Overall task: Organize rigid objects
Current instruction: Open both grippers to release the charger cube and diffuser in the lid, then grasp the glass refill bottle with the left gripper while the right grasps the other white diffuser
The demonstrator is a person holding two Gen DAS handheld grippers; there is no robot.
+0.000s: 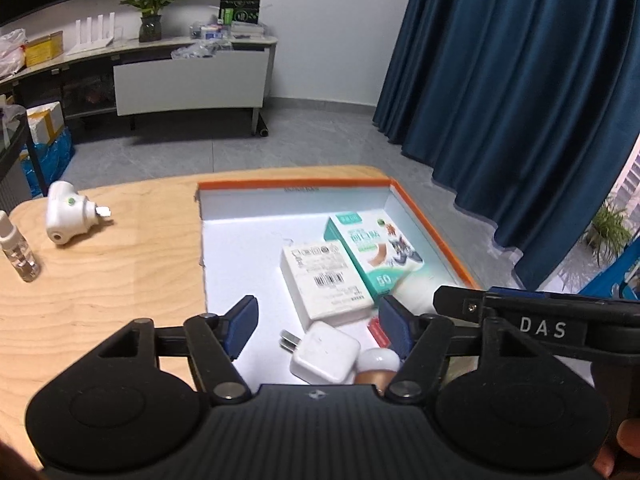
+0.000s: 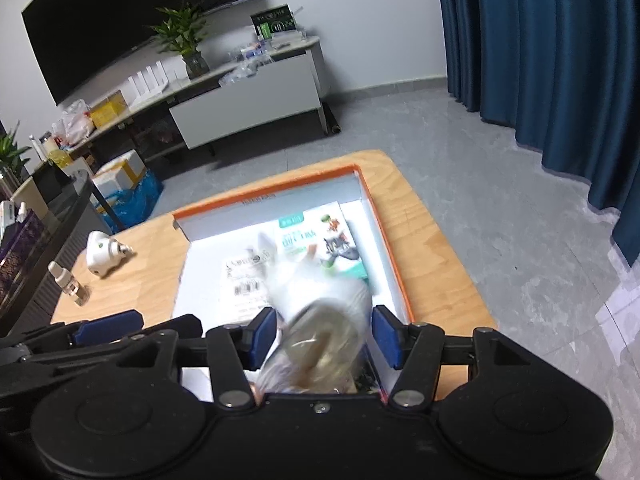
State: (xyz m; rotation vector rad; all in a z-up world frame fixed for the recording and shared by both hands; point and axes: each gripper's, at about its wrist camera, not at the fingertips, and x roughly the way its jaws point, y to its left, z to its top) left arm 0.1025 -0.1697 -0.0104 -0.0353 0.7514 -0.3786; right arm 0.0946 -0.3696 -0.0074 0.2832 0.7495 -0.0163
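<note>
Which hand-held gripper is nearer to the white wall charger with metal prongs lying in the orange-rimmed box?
Left. The left hand-held gripper has the white wall charger directly between its open fingers; the right hand-held gripper straddles a blurred jar beside it.

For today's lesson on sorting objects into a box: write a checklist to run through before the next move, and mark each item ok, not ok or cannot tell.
1. Left gripper empty and open: ok; nothing sits between its pads.
2. Right gripper clear of the jar: cannot tell; the jar is blurred between the pads, with gaps on both sides.
3. Box has free floor: ok, bare white area on its left.
4. All items in the box: not ok; the white device and small bottle remain on the table.
5. White charger settled in the box: ok.
</note>
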